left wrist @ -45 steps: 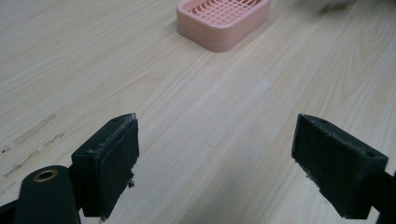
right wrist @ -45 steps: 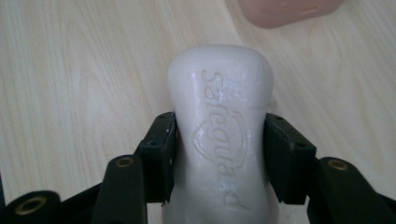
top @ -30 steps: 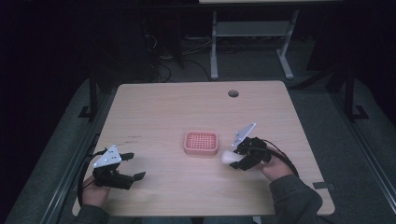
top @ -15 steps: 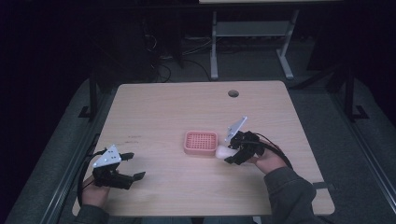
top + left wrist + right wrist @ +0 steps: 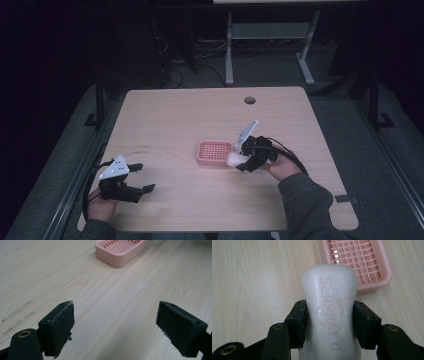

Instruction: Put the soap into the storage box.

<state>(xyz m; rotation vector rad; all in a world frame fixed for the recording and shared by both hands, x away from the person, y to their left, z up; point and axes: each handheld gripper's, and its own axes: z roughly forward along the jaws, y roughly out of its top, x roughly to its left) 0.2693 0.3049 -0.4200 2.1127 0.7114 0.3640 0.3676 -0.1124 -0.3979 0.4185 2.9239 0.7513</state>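
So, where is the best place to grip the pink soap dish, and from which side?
Grip the soap dish across its two long walls, coming from straight above. It lies flat on the table with low, parallel sides and an open grid floor, so open jaws should fit over its short width. The free left gripper could probably do it.

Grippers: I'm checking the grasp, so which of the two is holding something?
The right gripper, clamped on the white soap bar beside the pink dish; the left gripper stands open and empty.
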